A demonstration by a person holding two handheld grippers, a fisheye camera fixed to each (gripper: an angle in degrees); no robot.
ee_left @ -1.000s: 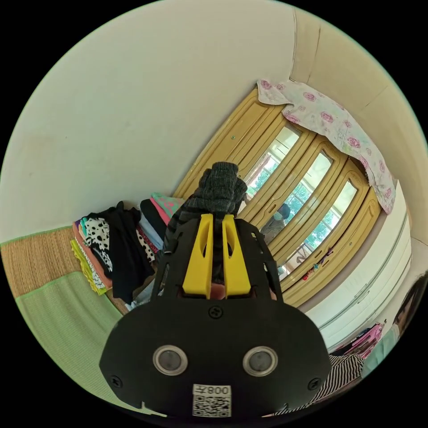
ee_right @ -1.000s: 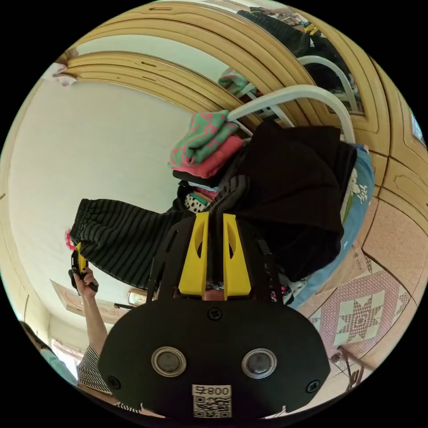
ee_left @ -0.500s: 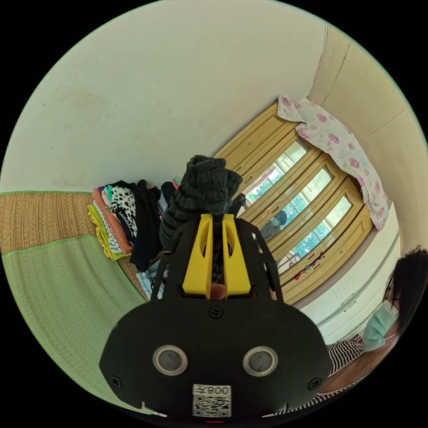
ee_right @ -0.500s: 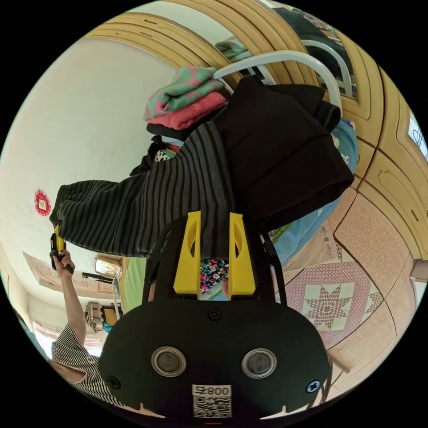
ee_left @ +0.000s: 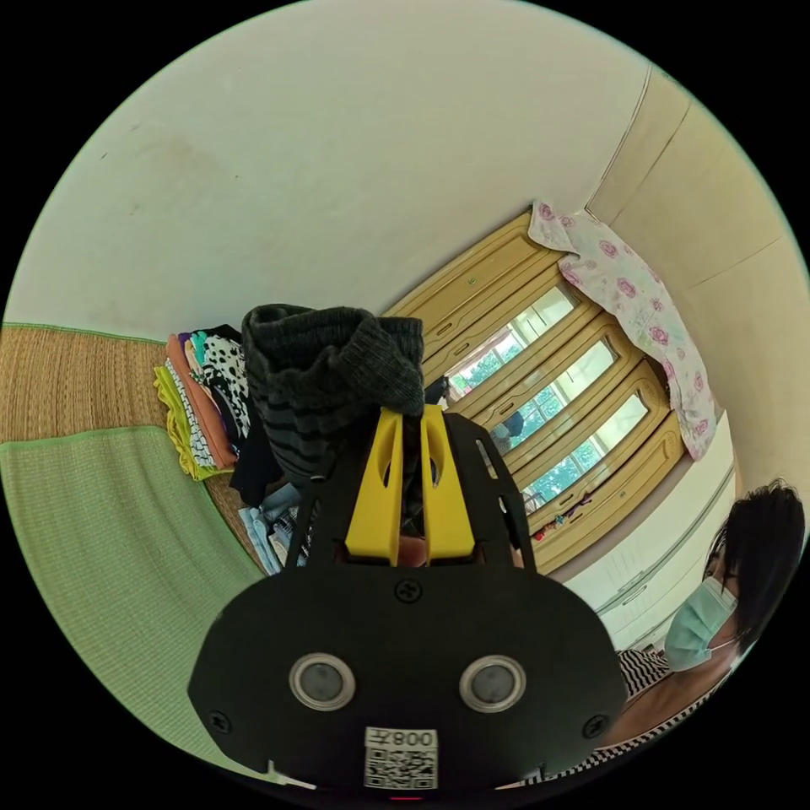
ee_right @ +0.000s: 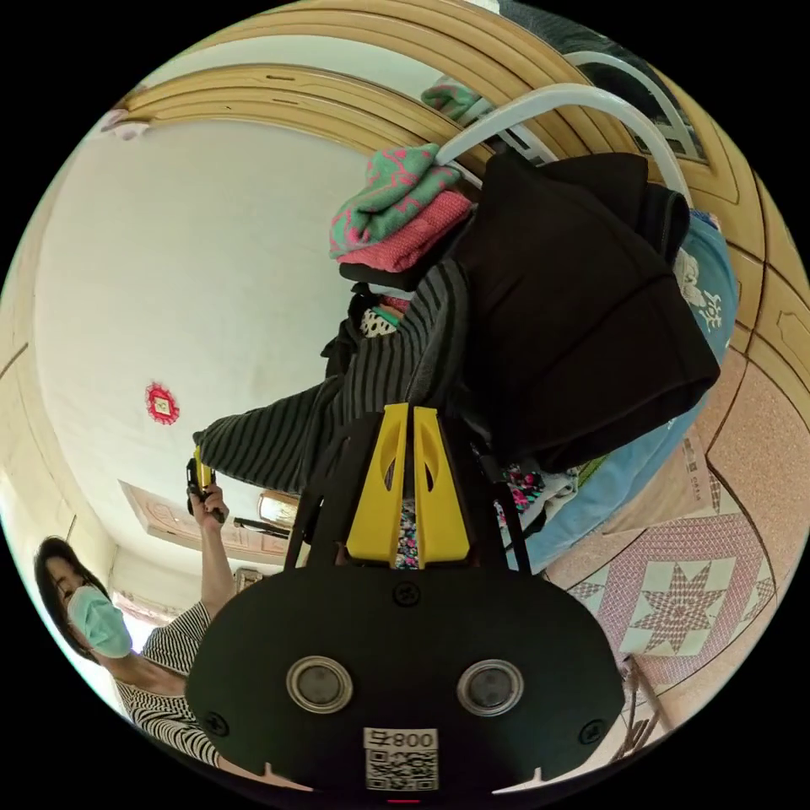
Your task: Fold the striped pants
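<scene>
The striped pants (ee_right: 354, 396) are dark grey with thin black stripes and hang stretched in the air between both grippers. In the right gripper view my right gripper (ee_right: 411, 415) has its yellow jaws shut on one end of them. The fabric runs left to my left gripper (ee_right: 199, 469), held up in a person's hand. In the left gripper view my left gripper (ee_left: 409, 418) is shut on the ribbed band of the pants (ee_left: 329, 371), which bunches above the jaws.
A pile of folded clothes (ee_left: 198, 396) lies on a green mat (ee_left: 110, 548) by the wall. A black garment (ee_right: 582, 312) drapes over a white rail (ee_right: 540, 101), with pink and green folded clothes (ee_right: 396, 207) beside it. A masked person (ee_right: 93, 616) stands behind; patterned floor tiles (ee_right: 675, 599) lie below.
My right jaws stood apart half a second ago and are now shut on the pants. The band above my left jaws has spread out wider. Both cameras have turned.
</scene>
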